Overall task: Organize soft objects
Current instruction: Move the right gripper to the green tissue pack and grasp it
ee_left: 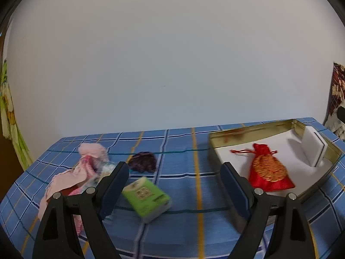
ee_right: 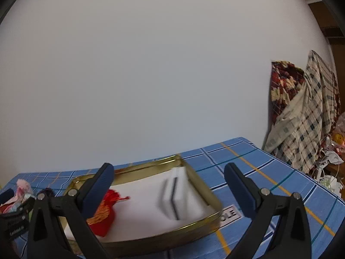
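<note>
Red pouch [ee_left: 268, 170] lies in tin [ee_left: 254, 129], drawstring end rearward.

place: home room | signs: checked tablecloth [ee_left: 183, 151]; draped blankets [ee_right: 301, 116]; cluttered corner [ee_right: 330, 161]

pouch [ee_left: 269, 169] in tin [ee_left: 254, 130] | packet [ee_left: 146, 196] left of tin | cloth pile [ee_left: 86, 168] leftmost

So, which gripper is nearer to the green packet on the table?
Left. The left gripper has its open jaws right over the green packet, which lies just inside the left one. The right gripper is farther away, over the gold tin, jaws open too.
</note>
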Available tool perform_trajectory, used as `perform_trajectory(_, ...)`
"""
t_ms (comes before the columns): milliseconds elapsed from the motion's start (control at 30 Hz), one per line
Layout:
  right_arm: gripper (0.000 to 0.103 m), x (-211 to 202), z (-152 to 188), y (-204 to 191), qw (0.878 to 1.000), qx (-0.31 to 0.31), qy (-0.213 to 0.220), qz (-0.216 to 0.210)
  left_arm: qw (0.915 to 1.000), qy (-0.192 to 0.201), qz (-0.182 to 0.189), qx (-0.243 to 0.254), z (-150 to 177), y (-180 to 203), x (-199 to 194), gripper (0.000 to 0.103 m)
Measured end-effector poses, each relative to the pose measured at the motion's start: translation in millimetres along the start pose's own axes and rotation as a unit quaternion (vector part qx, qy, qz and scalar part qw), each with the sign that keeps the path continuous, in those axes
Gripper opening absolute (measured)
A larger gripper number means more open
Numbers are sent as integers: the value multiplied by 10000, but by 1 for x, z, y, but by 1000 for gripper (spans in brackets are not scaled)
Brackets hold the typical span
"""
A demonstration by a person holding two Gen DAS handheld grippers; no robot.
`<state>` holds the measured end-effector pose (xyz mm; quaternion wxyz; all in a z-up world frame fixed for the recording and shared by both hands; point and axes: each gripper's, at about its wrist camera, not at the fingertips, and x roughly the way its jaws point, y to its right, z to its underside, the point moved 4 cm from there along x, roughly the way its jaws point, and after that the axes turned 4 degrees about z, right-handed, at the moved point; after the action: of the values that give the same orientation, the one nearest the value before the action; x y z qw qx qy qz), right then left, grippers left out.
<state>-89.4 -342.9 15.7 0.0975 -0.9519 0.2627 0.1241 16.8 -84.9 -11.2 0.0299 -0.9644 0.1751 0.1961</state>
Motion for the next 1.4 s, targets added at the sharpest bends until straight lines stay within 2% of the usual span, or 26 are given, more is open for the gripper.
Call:
perform_trajectory(233,102,-22,7,-46,9981,-521,70,-310,9999,-40,20,-129,-1,-28,2,88)
perform_trajectory(533,96,-33,26,-126,9896,-788,-234,-1180,9995,-163,-140,-214,2,-71,15,88)
perform_trajectory(833,90,-26,55,-218,9661,-1298,-893,-2043,9965,-346,-311,-694,6,-141,31,88)
perform_trajectory(900,89,-24,62,-235,9588,-1508,-1034,-2176,9952,-368,-475,-772,6,-157,33,88)
perform_trajectory(1133,88,-1,86,-276,9402,-1954,-1569,-2307,9919,-353,-720,-980,3,-195,33,88)
perform_trajectory(1300,79,21,106,-295,9283,-2115,-2062,-2260,9906,-425,-769,-1050,3,-207,34,88)
perform_trajectory(1367,79,28,113,-304,9222,-2278,-2231,-2187,9903,-417,-761,-1087,2,-208,33,88)
perform_trajectory(1400,75,32,117,-308,9192,-2356,-2318,-2140,9903,-415,-779,-1074,1,-209,33,88)
